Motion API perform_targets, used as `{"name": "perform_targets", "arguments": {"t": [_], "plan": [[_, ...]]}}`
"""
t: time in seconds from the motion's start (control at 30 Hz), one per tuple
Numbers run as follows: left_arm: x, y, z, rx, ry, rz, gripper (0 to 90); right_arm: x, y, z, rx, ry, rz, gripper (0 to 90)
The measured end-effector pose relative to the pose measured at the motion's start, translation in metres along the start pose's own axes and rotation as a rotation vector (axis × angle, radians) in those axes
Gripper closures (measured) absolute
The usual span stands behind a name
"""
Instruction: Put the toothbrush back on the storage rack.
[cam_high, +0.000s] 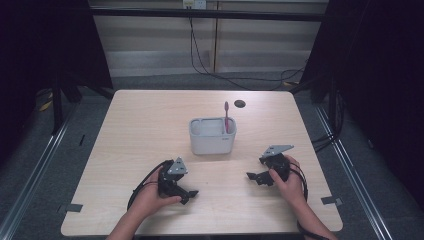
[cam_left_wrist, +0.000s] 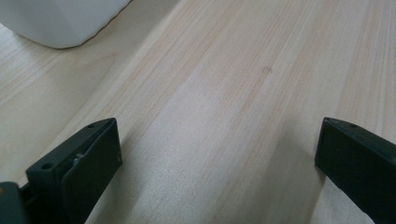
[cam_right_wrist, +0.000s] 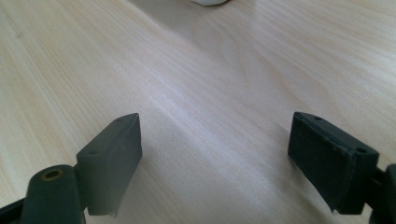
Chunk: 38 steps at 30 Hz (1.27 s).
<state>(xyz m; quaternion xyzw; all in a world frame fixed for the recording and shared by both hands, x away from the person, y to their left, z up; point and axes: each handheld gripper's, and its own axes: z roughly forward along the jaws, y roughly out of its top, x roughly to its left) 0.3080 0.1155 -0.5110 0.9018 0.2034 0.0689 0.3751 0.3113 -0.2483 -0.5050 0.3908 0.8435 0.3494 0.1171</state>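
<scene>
White holder (cam_high: 212, 136) stands mid-table, pink toothbrush (cam_high: 226, 116) upright in its right compartment; left gripper (cam_high: 189, 194) rests at holder's 7 o'clock, right gripper (cam_high: 253, 177) at 4 o'clock, both near it, not touching; both spread wide, gripping nothing.

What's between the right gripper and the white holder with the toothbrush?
Nothing: bare wooden table. The high view shows clear tabletop from the right gripper to the holder, with the pink toothbrush standing inside.
</scene>
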Motion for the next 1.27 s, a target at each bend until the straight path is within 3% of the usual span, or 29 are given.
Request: {"name": "perform_targets", "arguments": {"t": [0.17,0.5,1.17,1.23,1.27], "plan": [[0.0,0.0,0.0,0.0,0.0,0.0,0.0,0.004,-0.0018,0.0013,0.001,-0.022,-0.042,15.6],[-0.0001,0.0,0.0,0.0,0.0,0.0,0.0,0.0037,-0.0085,0.0024,-0.058,-0.024,-0.045,14.2],[-0.0003,-0.0003,-0.0005,0.003,0.003,0.0,0.0,0.0025,-0.0061,0.0051,-0.05,-0.027,-0.044,10.6],[-0.0013,-0.0005,0.0003,-0.011,0.003,-0.016,0.0,0.0025,-0.0061,0.0051,-0.051,-0.027,-0.044,10.6],[-0.0005,-0.0003,-0.0004,0.001,0.003,-0.002,0.0,0.0025,-0.0061,0.0051,-0.05,-0.027,-0.045,10.6]]}}
